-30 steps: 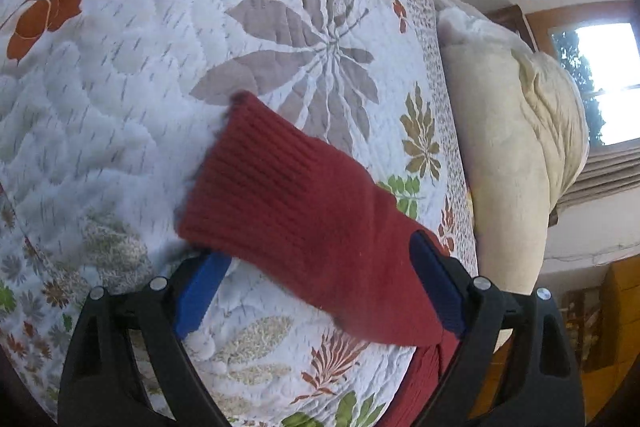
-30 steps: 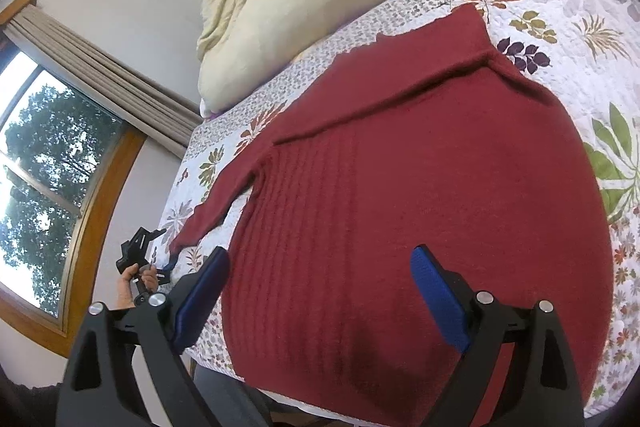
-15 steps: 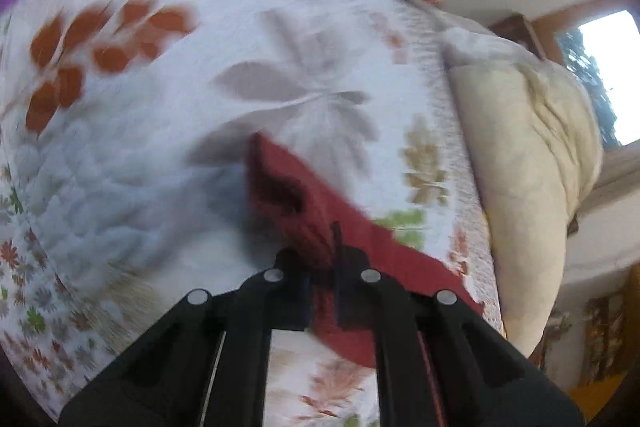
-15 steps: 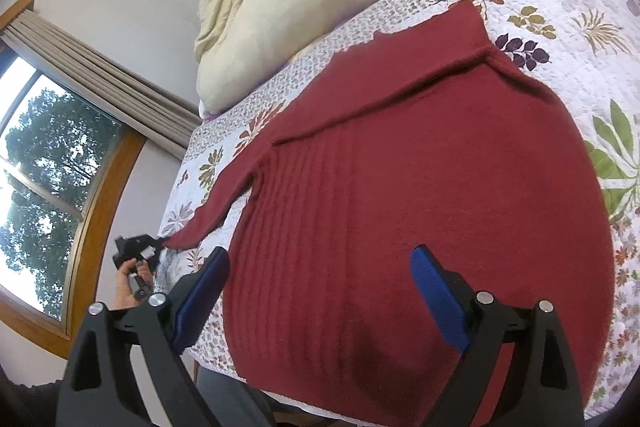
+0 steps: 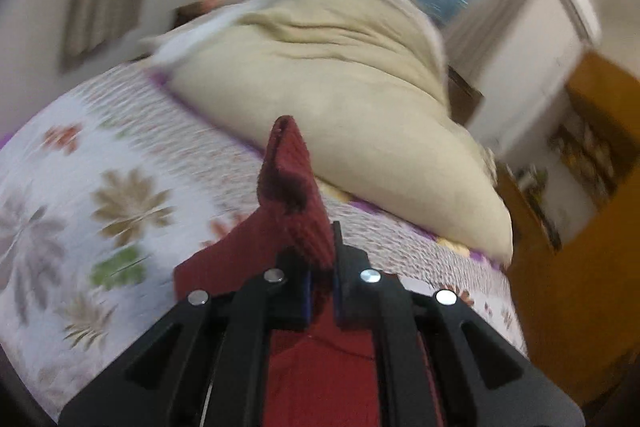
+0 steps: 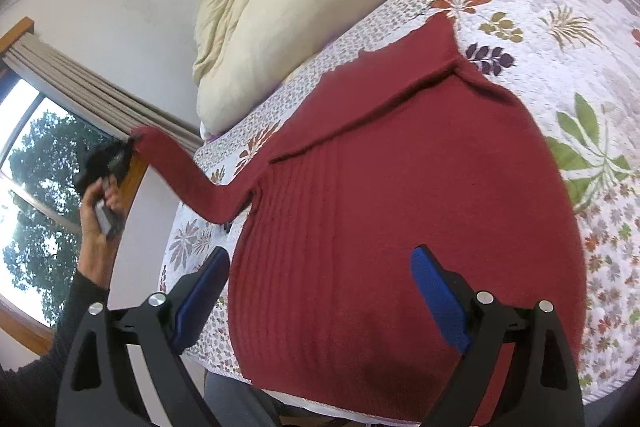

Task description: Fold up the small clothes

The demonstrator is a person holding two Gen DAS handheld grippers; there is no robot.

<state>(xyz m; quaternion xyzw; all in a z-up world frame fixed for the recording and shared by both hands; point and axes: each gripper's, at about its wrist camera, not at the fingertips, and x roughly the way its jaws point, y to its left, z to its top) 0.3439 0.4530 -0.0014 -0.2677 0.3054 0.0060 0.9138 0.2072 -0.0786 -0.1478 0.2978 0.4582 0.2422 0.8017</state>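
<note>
A dark red knitted sweater (image 6: 380,187) lies spread on the floral quilt (image 6: 560,7). My left gripper (image 5: 322,275) is shut on the cuff of its sleeve (image 5: 290,187), which sticks up between the blue pads. In the right wrist view that sleeve (image 6: 188,179) is lifted off the bed toward the window, held by the left gripper (image 6: 130,143) in a person's hand (image 6: 100,203). My right gripper (image 6: 320,291) hangs open over the sweater's lower body near the bed's front edge, with nothing between its fingers.
A large cream duvet (image 5: 340,87) is piled along the far side of the bed. Windows with wooden frames (image 6: 24,167) and a grey curtain (image 6: 100,95) stand to the left. Wooden furniture (image 5: 580,207) stands beside the bed.
My left gripper went from open around the sleeve cuff to shut on it, then lifted the sleeve up off the quilt. The right gripper has stayed in place, open.
</note>
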